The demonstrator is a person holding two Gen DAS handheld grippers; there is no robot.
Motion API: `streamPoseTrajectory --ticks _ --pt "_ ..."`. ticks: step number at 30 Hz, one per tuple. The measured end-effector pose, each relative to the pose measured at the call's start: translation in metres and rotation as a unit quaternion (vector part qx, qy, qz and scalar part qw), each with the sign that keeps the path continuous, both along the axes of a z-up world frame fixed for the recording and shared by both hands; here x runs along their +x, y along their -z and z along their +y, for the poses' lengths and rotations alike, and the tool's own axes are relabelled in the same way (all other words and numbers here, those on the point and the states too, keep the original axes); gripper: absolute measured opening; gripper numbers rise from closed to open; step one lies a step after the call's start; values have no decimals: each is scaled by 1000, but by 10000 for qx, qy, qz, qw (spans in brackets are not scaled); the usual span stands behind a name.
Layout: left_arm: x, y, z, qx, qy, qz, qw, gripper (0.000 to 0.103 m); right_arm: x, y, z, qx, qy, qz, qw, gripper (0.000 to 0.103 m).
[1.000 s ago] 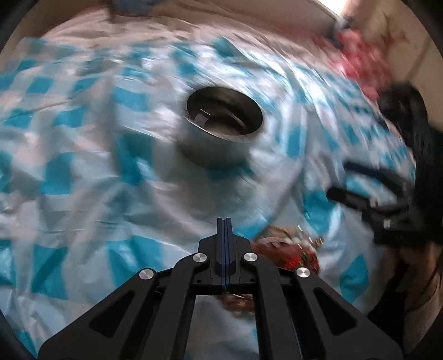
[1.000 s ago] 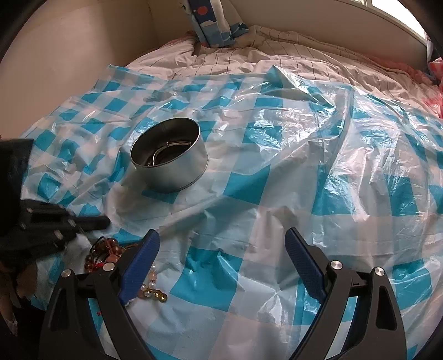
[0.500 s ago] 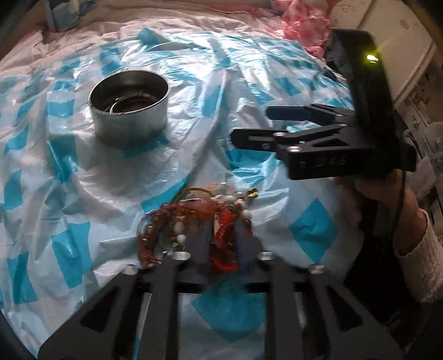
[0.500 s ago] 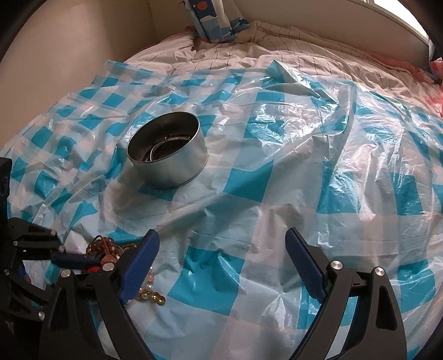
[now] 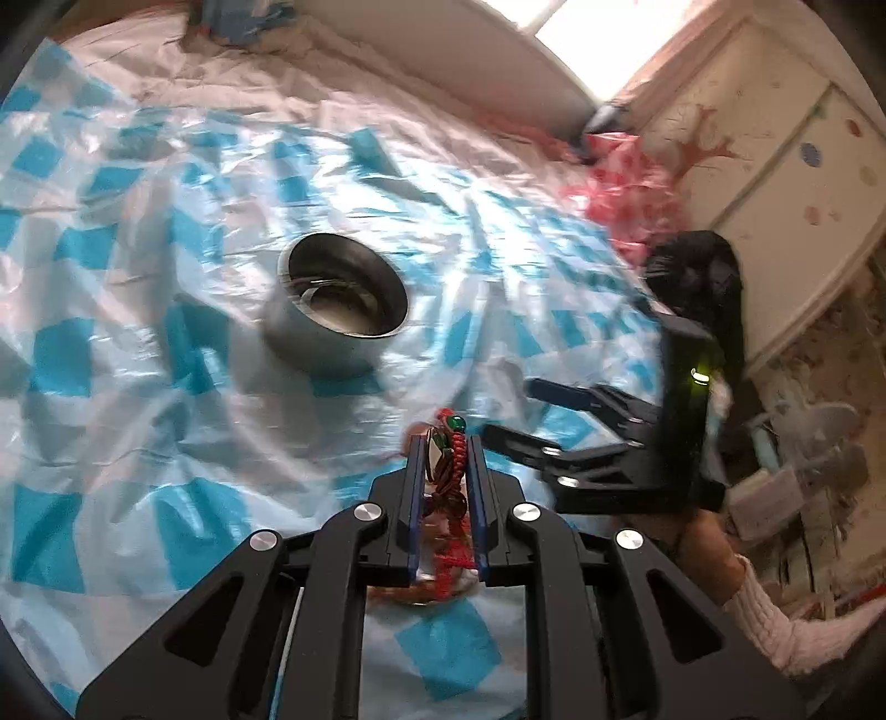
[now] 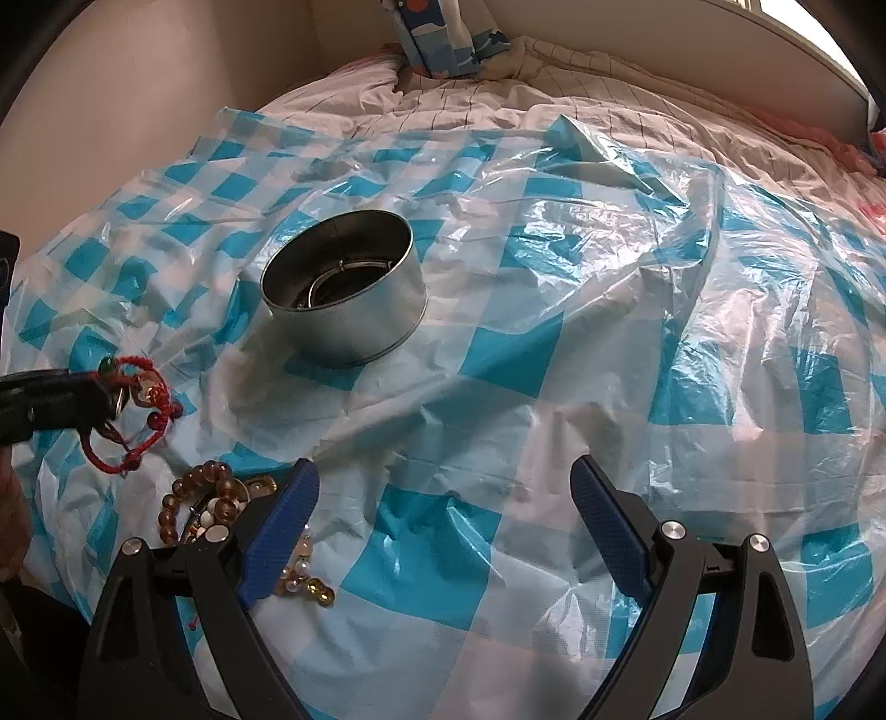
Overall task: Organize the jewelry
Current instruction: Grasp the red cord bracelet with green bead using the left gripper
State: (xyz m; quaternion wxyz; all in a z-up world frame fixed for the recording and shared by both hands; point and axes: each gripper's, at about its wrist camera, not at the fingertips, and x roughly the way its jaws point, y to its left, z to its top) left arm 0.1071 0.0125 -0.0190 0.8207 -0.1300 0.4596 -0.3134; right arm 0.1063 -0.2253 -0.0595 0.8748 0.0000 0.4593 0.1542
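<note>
My left gripper (image 5: 446, 443) is shut on a red cord bracelet (image 5: 449, 471) with a green bead, held above the sheet; it shows in the right wrist view (image 6: 133, 401) at the left edge, the cord hanging down. A round metal tin (image 5: 338, 310) stands open ahead of it, with a ring-like piece inside; it also shows in the right wrist view (image 6: 346, 293). A pile of brown beads and pearl pieces (image 6: 221, 509) lies on the sheet by my right gripper's left finger. My right gripper (image 6: 443, 498) is open and empty, also seen in the left wrist view (image 5: 531, 410).
A blue-and-white checked plastic sheet (image 6: 609, 332) covers the bed. A striped blanket (image 6: 554, 83) and a patterned pillow (image 6: 443, 33) lie at the far end. A pink cloth (image 5: 626, 188) and a white cabinet (image 5: 775, 194) stand to the right.
My left gripper dipped to the jewelry pile, closed on the red cord bracelet, and has lifted it toward the tin. The right gripper stayed open and almost still.
</note>
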Motion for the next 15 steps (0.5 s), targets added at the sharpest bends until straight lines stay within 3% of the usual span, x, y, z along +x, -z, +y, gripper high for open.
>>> streamPoseTrajectory --ticks 5,9,15 --pt "15 22 14 522 -741 405 9951 13 -1 0 3 20 -72 -10 10000 88" --pt "28 42 38 933 -1425 847 9817 17 -2 2 11 -54 -216 -1 9998 88" --pt "32 40 57 677 -1728 867 9788 30 -7 -8 31 107 -630 -250 9976 88"
